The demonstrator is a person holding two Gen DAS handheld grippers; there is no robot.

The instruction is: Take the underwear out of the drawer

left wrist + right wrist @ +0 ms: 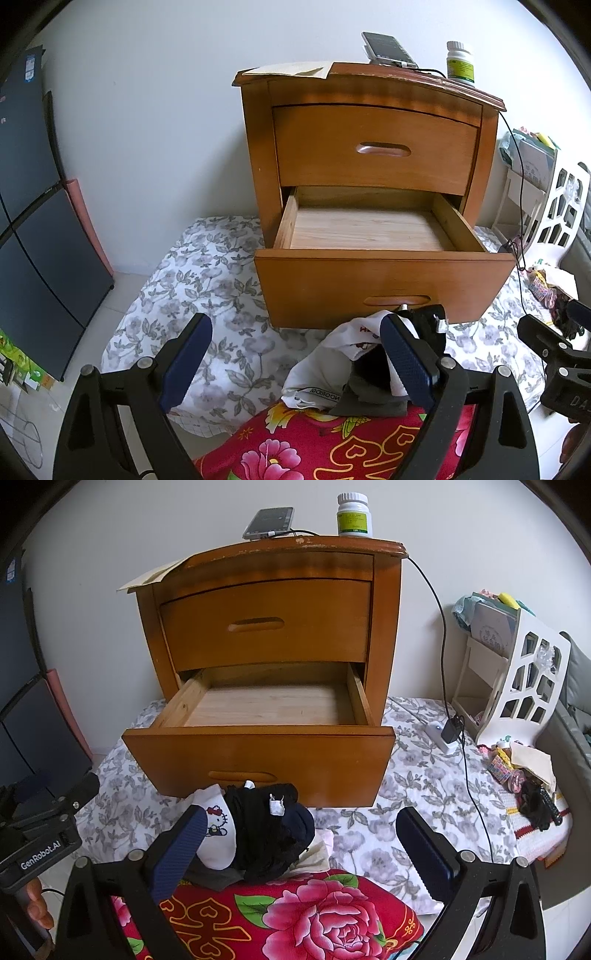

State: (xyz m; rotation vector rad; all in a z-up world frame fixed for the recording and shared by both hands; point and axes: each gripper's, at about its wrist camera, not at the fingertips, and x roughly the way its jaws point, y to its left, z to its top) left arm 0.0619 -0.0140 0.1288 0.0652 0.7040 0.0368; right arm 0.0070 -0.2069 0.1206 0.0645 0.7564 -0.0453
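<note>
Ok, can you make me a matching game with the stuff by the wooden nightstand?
Things:
1. lower wooden drawer
2. white pill bottle with a green label
3. pile of black and white underwear
4. upper wooden drawer

States or places:
A. on the red flowered cushion
B. pulled open, nothing inside
C. pushed shut
D. on top of the nightstand

Pairs: 1-B, 2-D, 3-A, 4-C

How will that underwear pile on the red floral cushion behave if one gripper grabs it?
Likely floppy: the underwear pile lies crumpled and draped on the red floral cushion. Probably light, thin fabric. A pinch may lift only one piece, since the black and white garments look loosely stacked, and the rest could slide off the cushion.
</note>
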